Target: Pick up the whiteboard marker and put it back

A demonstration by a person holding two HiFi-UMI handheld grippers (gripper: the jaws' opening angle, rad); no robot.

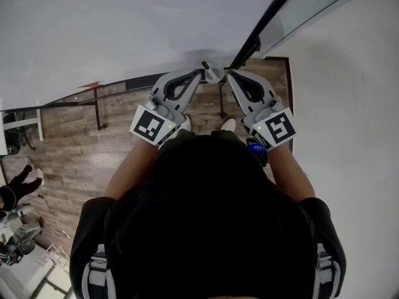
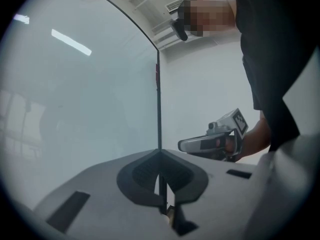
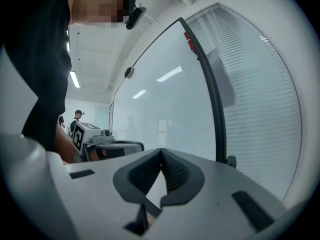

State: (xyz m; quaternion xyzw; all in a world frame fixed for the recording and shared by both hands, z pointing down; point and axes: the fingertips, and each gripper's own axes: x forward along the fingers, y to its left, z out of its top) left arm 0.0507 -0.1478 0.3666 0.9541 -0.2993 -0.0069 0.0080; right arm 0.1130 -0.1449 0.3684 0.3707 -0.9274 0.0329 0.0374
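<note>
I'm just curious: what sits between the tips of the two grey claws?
In the head view, a small grey fitting sits between them, at the lower end of the black whiteboard frame.

OFFICE MEETING ROOM: A large whiteboard in a thin black frame fills one white wall, its glossy face reflecting strip lights. Slatted window blinds hang just beside it. Wood-look plank flooring runs below the board, with white furniture at its far edge. A ceiling light bar and an air vent show overhead, and a person in a cap stands well back in the room.
</note>
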